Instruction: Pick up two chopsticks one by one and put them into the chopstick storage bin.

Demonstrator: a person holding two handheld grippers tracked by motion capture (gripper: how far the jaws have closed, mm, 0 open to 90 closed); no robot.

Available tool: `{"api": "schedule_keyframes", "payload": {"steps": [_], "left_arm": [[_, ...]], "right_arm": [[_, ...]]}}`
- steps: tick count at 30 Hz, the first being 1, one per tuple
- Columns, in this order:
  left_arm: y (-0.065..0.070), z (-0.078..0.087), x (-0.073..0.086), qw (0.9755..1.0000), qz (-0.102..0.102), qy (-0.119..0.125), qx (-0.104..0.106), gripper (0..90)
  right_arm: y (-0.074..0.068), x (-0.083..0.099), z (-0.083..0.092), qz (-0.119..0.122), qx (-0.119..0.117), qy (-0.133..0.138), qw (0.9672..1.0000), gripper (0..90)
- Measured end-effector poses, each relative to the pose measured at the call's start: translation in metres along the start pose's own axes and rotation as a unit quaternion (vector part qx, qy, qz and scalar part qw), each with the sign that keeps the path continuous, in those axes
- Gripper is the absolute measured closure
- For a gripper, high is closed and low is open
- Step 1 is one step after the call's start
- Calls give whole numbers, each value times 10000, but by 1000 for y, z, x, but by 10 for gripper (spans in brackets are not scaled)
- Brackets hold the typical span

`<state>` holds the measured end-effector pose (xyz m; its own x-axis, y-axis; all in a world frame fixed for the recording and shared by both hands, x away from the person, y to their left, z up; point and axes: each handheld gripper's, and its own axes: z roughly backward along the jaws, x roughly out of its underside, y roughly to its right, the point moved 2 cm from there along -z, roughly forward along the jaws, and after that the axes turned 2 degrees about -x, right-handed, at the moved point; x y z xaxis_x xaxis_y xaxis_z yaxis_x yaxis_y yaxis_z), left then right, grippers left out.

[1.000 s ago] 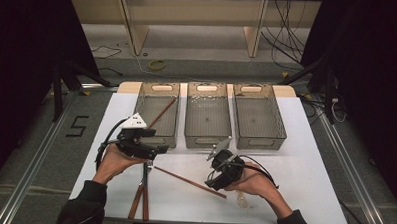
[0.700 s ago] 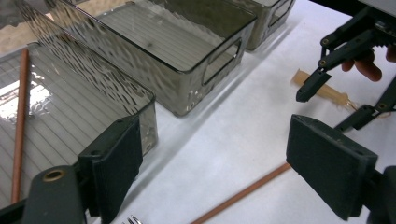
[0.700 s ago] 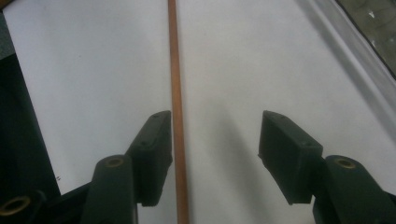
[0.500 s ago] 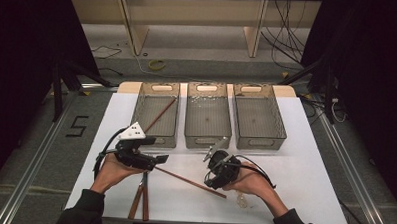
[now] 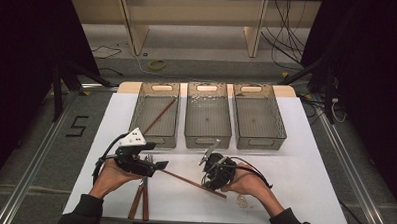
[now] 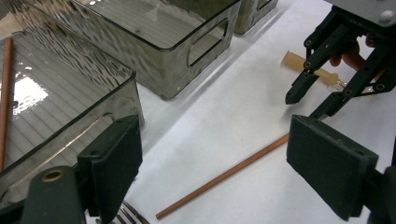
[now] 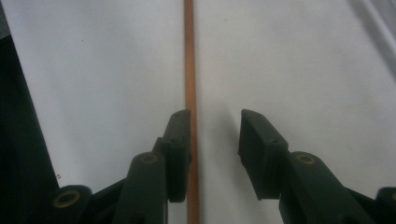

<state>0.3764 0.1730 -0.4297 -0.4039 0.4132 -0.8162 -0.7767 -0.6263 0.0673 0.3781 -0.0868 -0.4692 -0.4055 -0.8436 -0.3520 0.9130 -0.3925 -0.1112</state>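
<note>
A thin brown chopstick (image 5: 191, 182) lies slanted on the white table between my two hands. My right gripper (image 5: 207, 183) points down over its right part. In the right gripper view the chopstick (image 7: 189, 56) runs up between the jaws of the right gripper (image 7: 215, 119), close against the left pad, with a gap to the right pad. These jaws have just been closing and stand open. My left gripper (image 5: 159, 165) hovers at the stick's left end. Its jaws (image 6: 212, 126) are spread wide above the chopstick (image 6: 224, 175), open, with nothing gripped.
Three clear bins stand in a row at the back (image 5: 208, 115); the left bin (image 5: 153, 136) holds another chopstick (image 5: 159, 115). Wooden-handled forks (image 5: 140, 200) lie by the left hand. A translucent plastic utensil (image 6: 299, 63) lies beyond the right gripper.
My left gripper has moved toward the near edge and slightly lower, to the chopstick's left end. The right gripper has stayed in place, with its jaws narrower around the chopstick.
</note>
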Motion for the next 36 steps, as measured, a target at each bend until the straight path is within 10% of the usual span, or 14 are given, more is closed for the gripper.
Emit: {"api": "schedule_keyframes", "payload": {"steps": [13,36], "left_arm": [[1,-1,5,10000,-3,-74,21,176],[7,-7,4,9997,-174,-184,67,178]], "right_arm": [[-10,2,-12,334,152,-506,9980,755],[-3,5,1,201,211,-268,9992,849]]}}
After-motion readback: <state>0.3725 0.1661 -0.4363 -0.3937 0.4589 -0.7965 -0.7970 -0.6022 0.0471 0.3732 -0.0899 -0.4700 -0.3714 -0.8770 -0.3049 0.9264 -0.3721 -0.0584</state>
